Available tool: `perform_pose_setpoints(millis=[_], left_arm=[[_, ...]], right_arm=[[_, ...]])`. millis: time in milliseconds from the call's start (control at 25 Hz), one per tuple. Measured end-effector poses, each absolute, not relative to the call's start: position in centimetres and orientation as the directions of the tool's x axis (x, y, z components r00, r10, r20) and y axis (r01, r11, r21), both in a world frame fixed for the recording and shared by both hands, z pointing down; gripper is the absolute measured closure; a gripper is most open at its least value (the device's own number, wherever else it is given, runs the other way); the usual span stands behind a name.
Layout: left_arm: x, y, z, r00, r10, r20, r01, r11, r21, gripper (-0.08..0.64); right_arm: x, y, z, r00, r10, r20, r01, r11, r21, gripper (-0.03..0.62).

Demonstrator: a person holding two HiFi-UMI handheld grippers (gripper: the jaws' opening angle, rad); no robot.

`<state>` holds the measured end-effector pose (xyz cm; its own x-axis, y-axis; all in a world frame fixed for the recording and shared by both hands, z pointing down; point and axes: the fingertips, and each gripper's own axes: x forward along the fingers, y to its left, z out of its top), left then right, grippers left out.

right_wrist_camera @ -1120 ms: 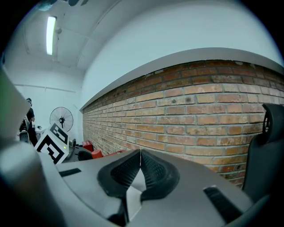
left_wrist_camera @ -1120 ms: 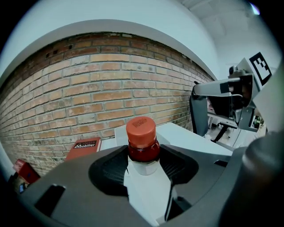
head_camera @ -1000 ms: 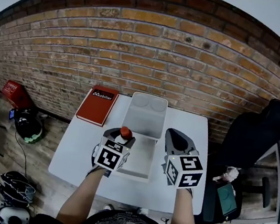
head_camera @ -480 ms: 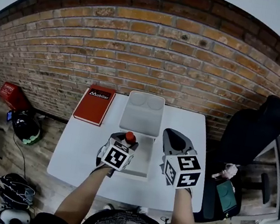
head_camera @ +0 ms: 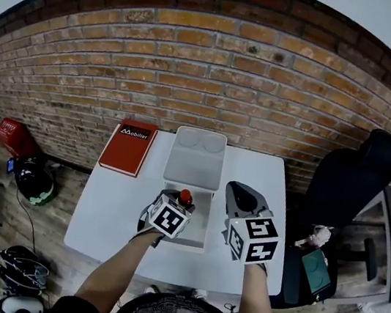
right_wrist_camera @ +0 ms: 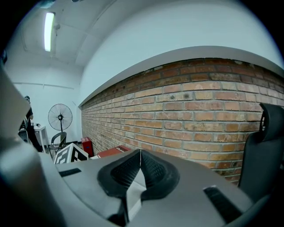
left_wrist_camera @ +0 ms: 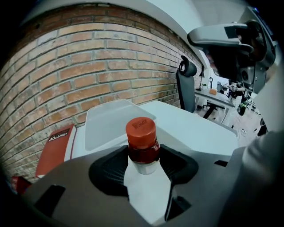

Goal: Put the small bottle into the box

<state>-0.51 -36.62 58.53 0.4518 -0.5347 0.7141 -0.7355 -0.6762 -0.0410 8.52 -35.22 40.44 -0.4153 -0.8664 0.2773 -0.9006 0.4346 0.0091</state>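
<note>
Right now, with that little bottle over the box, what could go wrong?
The left gripper pinches the small bottle under its cap, so it might tilt or slip. It hangs near the left wall of the box; a drop could catch the rim. The shut right gripper, close beside, might nudge the box.

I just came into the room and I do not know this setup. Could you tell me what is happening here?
A person holds a gripper in each hand over a white table. The left gripper is shut on the small bottle with a red cap, and holds it above the open box; the bottle is not yet inside. The right gripper is shut and empty, beside the box. A red book lies further left.
</note>
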Motion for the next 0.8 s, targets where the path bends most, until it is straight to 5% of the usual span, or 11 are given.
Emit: perform_pose_setpoints(millis=[800], left_arm=[[1.0,-37.2,61.6,0.391,-0.475,0.788,-0.67,-0.734,-0.111,0.324]], right_arm=[[9.5,-35.2,41.7,-0.397,-0.868,0.297,-0.911,0.412,-0.015,0.571]])
